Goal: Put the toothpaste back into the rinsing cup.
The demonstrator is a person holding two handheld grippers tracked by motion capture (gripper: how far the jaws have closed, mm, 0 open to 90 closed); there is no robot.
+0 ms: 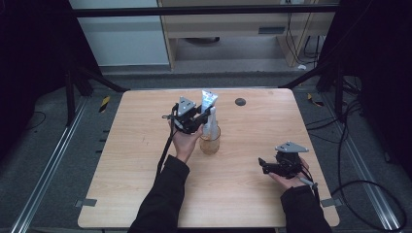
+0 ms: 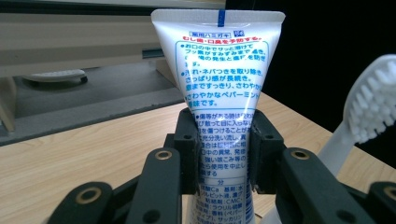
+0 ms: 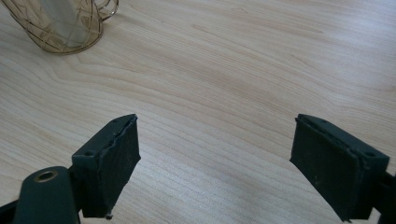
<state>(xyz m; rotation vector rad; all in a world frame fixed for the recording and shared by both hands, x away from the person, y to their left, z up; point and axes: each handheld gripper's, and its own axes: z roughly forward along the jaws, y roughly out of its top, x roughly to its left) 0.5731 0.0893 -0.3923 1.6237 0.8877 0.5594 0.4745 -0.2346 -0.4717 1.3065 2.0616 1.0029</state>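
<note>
The left gripper (image 2: 223, 156) is clamped on a toothpaste tube (image 2: 219, 88) that stands upright in a glass cup (image 1: 210, 141) near the bench's (image 1: 145, 145) middle, a toothbrush (image 2: 369, 109) just beside it. Whether the tube is going in or coming out can't be told; the grasp is made, the lift or release remains. The right gripper (image 3: 217, 165) hovers with its jaws apart at the near right, empty.

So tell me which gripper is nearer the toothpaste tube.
Left. The left gripper is clamped on the toothpaste tube above the cup; the right gripper rests apart, open.
</note>
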